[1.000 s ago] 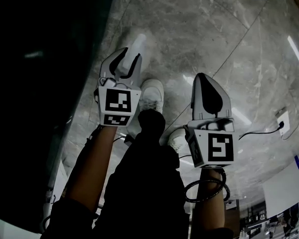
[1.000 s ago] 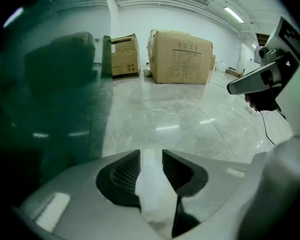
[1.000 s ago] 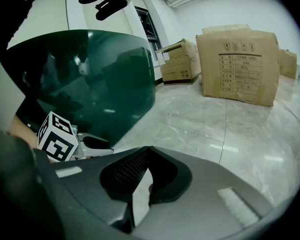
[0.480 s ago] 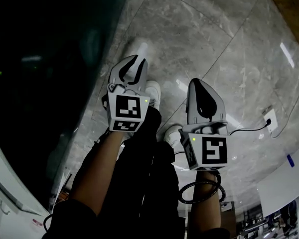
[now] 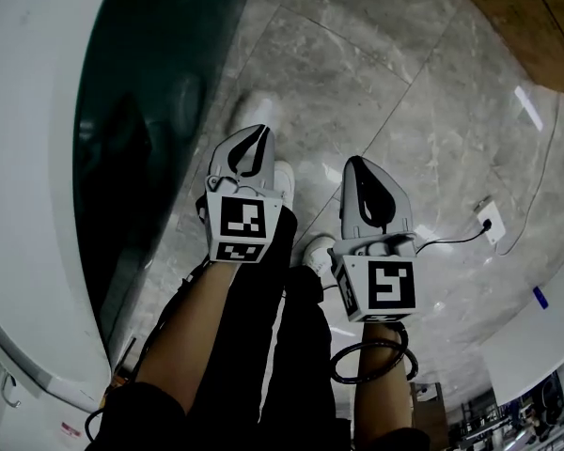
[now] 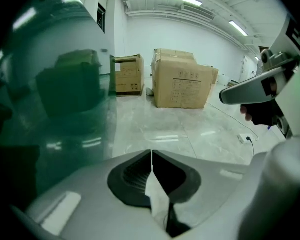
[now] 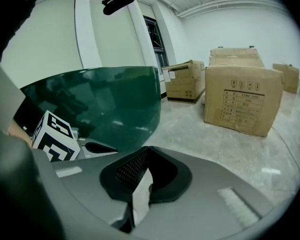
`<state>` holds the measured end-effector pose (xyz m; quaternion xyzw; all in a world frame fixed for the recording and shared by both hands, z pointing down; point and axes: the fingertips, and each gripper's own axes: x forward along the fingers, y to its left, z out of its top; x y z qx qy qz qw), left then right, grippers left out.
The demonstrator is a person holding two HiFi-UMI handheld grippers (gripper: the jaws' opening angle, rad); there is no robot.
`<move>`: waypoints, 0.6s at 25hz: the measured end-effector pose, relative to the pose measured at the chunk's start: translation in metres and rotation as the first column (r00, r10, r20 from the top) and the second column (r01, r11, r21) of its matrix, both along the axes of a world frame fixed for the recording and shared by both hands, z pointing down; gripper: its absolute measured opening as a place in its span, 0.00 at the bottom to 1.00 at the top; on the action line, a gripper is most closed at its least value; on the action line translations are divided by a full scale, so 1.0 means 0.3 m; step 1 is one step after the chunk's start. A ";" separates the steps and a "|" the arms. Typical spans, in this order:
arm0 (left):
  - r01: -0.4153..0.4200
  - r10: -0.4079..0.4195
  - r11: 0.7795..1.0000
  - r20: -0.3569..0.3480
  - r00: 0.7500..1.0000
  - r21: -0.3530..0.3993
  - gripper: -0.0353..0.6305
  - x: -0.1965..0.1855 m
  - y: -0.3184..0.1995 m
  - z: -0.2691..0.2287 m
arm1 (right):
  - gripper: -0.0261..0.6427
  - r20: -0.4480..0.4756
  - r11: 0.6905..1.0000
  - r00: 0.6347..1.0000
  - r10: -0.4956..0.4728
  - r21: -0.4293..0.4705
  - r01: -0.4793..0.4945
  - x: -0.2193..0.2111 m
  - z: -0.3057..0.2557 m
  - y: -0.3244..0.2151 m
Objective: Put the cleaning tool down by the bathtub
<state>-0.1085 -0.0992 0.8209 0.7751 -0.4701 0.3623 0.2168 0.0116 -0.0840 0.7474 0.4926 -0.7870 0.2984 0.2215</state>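
While their jaws meet on nothing, left gripper [image 5: 252,137] and right gripper [image 5: 357,169] hang beside the bathtub [image 5: 38,111].
Blurred pale shape [image 5: 254,111], maybe the cleaning tool, lies on the floor [image 5: 404,92] near the bathtub.

We wear black trousers [image 5: 291,346], white shoes [image 5: 318,250] between tongs. Left gripper [image 5: 254,135], right gripper [image 5: 355,164]: grey shells, black pads [image 5: 383,194], black-white marker cubes [image 5: 242,222] behind; black cable [image 5: 371,369] coils behind right.
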 end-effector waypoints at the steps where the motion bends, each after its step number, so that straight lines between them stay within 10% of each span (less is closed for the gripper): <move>1: -0.002 0.002 1.000 -0.003 1.000 0.003 0.06 0.006 -0.003 -0.021 | 0.06 -0.001 1.000 1.000 0.001 0.003 -0.001 0.004 -0.019 -0.005; 15: 0.017 -0.015 0.999 -0.053 0.999 0.042 0.05 0.033 -0.006 -0.311 | 0.06 0.013 0.998 0.998 0.054 0.026 -0.054 0.031 -0.259 -0.010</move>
